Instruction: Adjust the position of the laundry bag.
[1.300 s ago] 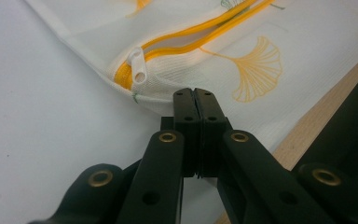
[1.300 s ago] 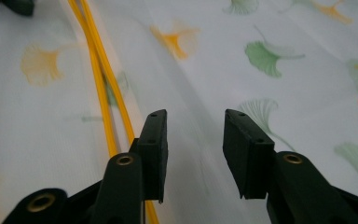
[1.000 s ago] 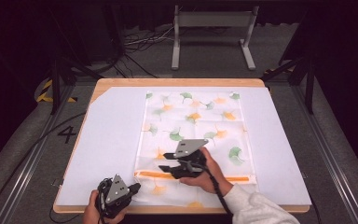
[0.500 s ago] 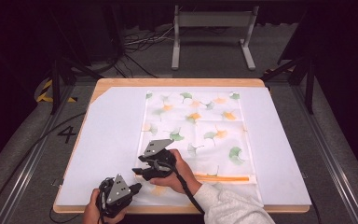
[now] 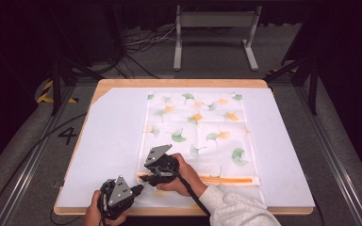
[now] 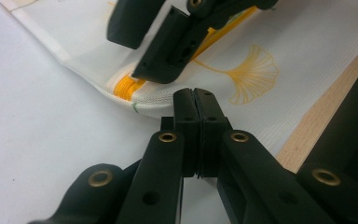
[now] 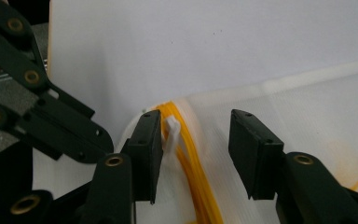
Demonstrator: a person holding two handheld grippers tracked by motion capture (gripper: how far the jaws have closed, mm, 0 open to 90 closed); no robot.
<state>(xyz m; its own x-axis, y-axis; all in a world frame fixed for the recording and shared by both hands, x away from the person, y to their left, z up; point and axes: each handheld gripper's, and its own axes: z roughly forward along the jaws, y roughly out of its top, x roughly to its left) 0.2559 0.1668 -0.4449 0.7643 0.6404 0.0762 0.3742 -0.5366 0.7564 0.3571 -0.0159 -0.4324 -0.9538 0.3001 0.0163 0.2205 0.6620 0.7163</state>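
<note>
A white mesh bag (image 5: 198,132) printed with green and orange leaves lies flat on the white board. An orange zipper (image 5: 217,179) runs along its near edge. My left gripper (image 5: 141,187) is shut on the bag's near left corner, its tips (image 6: 196,100) pinched on the hem. My right gripper (image 5: 143,178) stands open at the zipper's left end, and its jaws have just been closing. Between its pads (image 7: 196,149) lie the orange zipper (image 7: 191,168) and a white pull tab (image 7: 171,128) close to the left pad. The right pad is apart from it.
The white board (image 5: 108,136) covers a wooden table (image 5: 179,83) with bare white room left of the bag. Beyond the table's far edge stand a metal frame (image 5: 214,28) and cables on the floor.
My right gripper has slid left along the zipper from the bag's middle to its near left corner. It now sits just beyond the left gripper, which has stayed put.
</note>
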